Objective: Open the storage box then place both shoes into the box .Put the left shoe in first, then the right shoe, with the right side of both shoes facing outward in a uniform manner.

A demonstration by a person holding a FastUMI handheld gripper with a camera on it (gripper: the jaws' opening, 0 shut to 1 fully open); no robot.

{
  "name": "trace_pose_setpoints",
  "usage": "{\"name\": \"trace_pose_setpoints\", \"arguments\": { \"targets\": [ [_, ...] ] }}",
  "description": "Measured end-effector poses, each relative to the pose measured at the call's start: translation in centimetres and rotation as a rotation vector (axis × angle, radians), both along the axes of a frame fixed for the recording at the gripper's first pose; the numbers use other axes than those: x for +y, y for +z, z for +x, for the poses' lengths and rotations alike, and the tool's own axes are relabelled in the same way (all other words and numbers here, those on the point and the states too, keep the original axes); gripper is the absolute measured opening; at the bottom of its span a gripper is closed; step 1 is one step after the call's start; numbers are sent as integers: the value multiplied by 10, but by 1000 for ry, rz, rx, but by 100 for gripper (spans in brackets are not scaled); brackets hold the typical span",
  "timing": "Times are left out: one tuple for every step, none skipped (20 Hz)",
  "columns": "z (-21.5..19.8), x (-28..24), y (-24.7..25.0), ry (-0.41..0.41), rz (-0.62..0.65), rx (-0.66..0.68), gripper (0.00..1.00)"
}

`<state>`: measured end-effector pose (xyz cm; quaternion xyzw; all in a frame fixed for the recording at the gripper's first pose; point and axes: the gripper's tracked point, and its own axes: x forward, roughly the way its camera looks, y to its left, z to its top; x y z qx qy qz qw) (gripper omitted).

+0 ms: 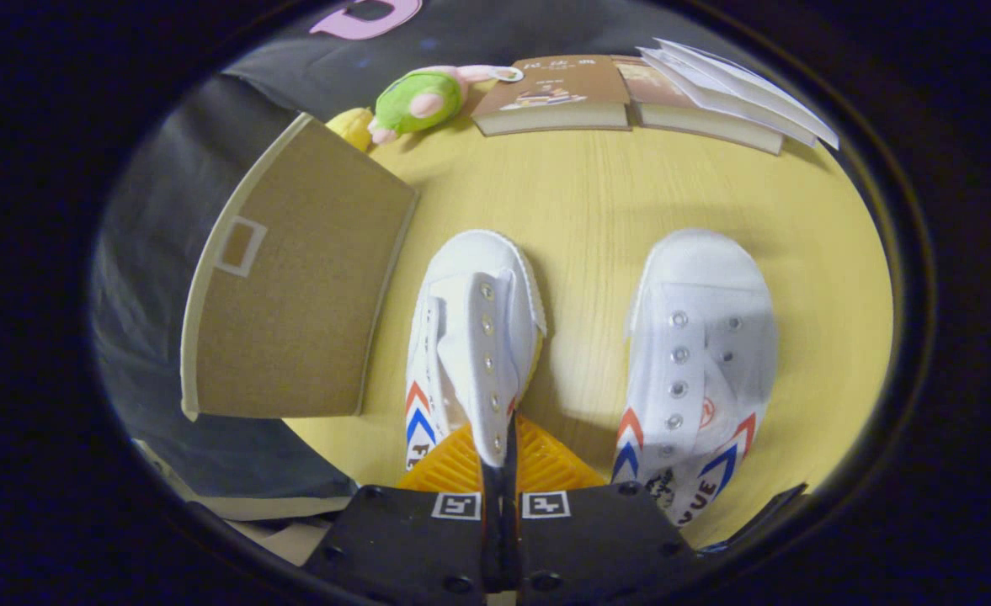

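Note:
Two white canvas shoes with red and blue chevrons lie on the yellow wooden table (pixel 596 194), toes pointing away from me. My gripper (pixel 499 446) is shut on the left-hand shoe (pixel 474 337); its fingers (pixel 453 467) pinch the tongue and upper at the shoe's opening. That shoe leans to one side. The right-hand shoe (pixel 701 353) rests flat, just to the right of my fingers. The storage box (pixel 293 286), brown with a pale rim and a small label frame, stands to the left of the held shoe. I cannot tell whether the brown panel facing me is its lid.
Beyond the shoes, at the table's far edge, lie a green and pink plush toy (pixel 419 99), a closed brown book (pixel 558 93) and an open book (pixel 714 93). Bare table lies between the shoes and the books.

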<state>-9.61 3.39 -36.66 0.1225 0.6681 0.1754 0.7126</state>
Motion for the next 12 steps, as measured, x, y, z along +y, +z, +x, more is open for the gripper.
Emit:
{"name": "trace_pose_setpoints", "arguments": {
  "targets": [
    [-10, 4, 5, -15, 6, 3, 4],
    [-10, 4, 10, -31, 9, -6, 4],
    [-11, 6, 15, -42, 13, -13, 4],
    [-9, 9, 22, -59, 24, -16, 4],
    [-7, 13, 28, -77, 37, -19, 4],
    [-4, 17, 35, -92, 49, -24, 4],
    [-2, 20, 43, -101, 57, -34, 4],
    [2, 23, 50, -112, 61, -45, 4],
    [5, 26, 59, -120, 66, -55, 4],
    [10, 30, 67, -131, 71, -67, 4],
    [16, 34, 77, -140, 79, -82, 4],
    [22, 37, 87, -151, 88, -97, 4]
  ]
}}
